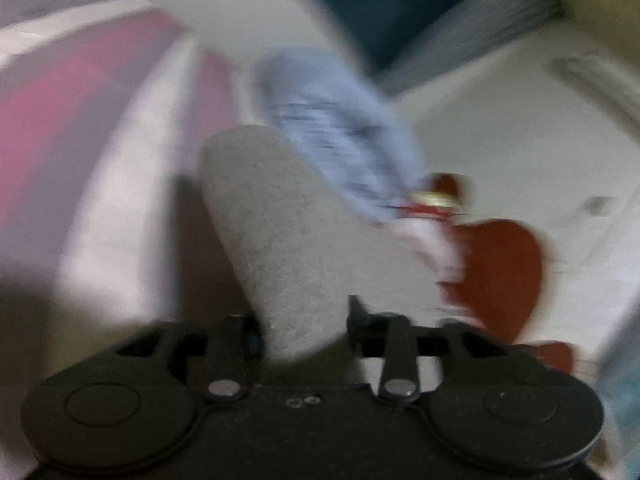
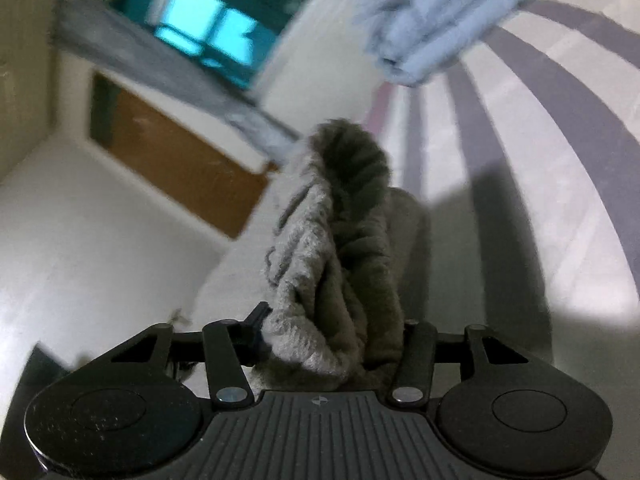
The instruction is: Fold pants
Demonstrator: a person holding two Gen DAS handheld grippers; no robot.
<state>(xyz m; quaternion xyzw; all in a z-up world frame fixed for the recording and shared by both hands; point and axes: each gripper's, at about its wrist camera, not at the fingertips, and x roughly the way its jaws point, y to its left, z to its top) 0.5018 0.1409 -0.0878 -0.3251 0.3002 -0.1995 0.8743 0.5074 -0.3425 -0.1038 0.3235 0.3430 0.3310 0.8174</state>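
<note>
The grey fleece pants [image 1: 288, 232] fill the middle of the blurred left wrist view, and my left gripper [image 1: 306, 340] is shut on them; the cloth hides the fingertips. In the right wrist view the same pants [image 2: 332, 264] hang bunched and ribbed between the fingers, and my right gripper [image 2: 332, 344] is shut on them. Both grippers hold the pants lifted above the striped bed sheet [image 2: 540, 152].
A light blue garment [image 1: 340, 128] lies on the pink and white striped sheet [image 1: 80, 128]; it also shows in the right wrist view [image 2: 432, 20]. A person in red [image 1: 504, 276] stands at the right. A window [image 2: 208, 28], a brown door [image 2: 180, 160] and white walls lie beyond.
</note>
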